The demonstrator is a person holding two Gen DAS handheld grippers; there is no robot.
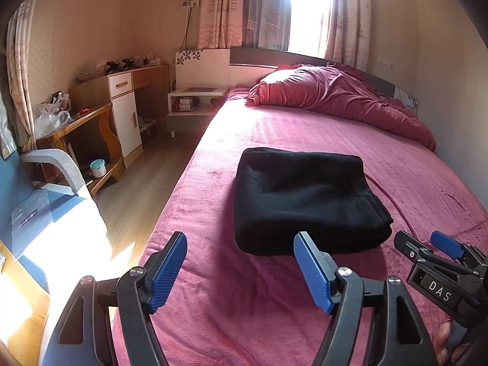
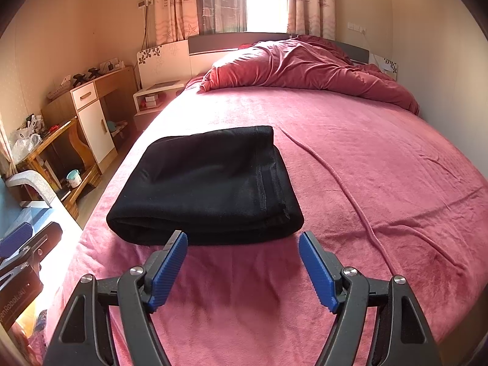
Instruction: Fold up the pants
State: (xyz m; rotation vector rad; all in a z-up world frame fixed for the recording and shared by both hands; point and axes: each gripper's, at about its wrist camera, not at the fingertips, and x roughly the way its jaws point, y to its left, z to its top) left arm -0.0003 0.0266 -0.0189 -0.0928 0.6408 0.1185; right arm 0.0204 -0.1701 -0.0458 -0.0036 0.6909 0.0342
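Now folded, black pants [image 2: 204, 183] lie just ahead of both spread, empty grippers, left gripper [image 1: 241, 271] and right gripper [image 2: 242, 270]; withdraw gently without snagging.

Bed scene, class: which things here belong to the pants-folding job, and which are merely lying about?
Job: pants, folded on the bed; left gripper and right gripper, both open.

Lying about: duvet, nightstand, desk, cup.

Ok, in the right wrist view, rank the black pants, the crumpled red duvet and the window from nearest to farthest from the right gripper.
1. Black pants: folded, just ahead of the right gripper.
2. Red duvet: bunched at the bed's head.
3. Window: behind the headboard, on the far wall.
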